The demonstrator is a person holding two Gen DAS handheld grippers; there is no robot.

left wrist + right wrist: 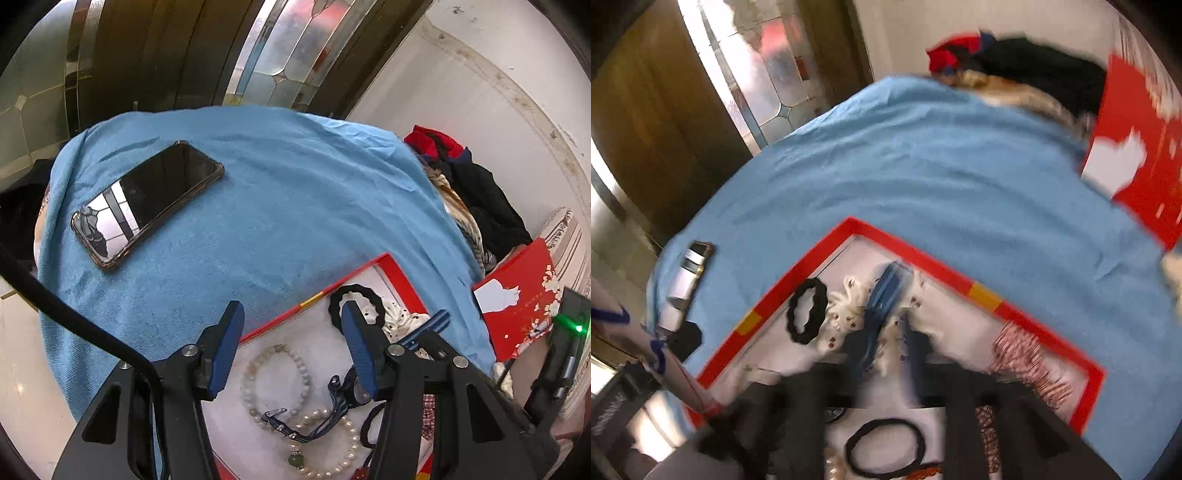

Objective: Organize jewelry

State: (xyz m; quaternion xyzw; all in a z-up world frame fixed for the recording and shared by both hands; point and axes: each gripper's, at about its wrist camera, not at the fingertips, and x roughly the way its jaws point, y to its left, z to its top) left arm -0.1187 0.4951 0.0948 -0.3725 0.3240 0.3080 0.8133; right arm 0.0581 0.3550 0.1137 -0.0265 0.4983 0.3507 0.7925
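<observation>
A red-rimmed box (332, 284) with a white lining lies on a blue cloth (295, 184). In it lie a pale bead bracelet (245, 387), a pearl necklace (351, 443) with a green pendant, a blue striped strap (314, 430), a black scrunchie (334, 306) and a white spotted scrunchie (399, 321). My left gripper (292, 308) hangs open over the box's left rim with nothing between its blue pads. My right gripper (884, 291) is shut, its tips down at the white spotted scrunchie (842, 321). Blur hides whether fabric is pinched. A black scrunchie (792, 314) and a thin black hair tie (886, 422) lie nearby.
A phone (147, 203) lies on the cloth, far left of the box. The red lid (517, 295) with a flower print leans at the right. A pile of dark and red clothes (476, 192) sits behind it. A checked fabric piece (1023, 350) fills the box's right corner.
</observation>
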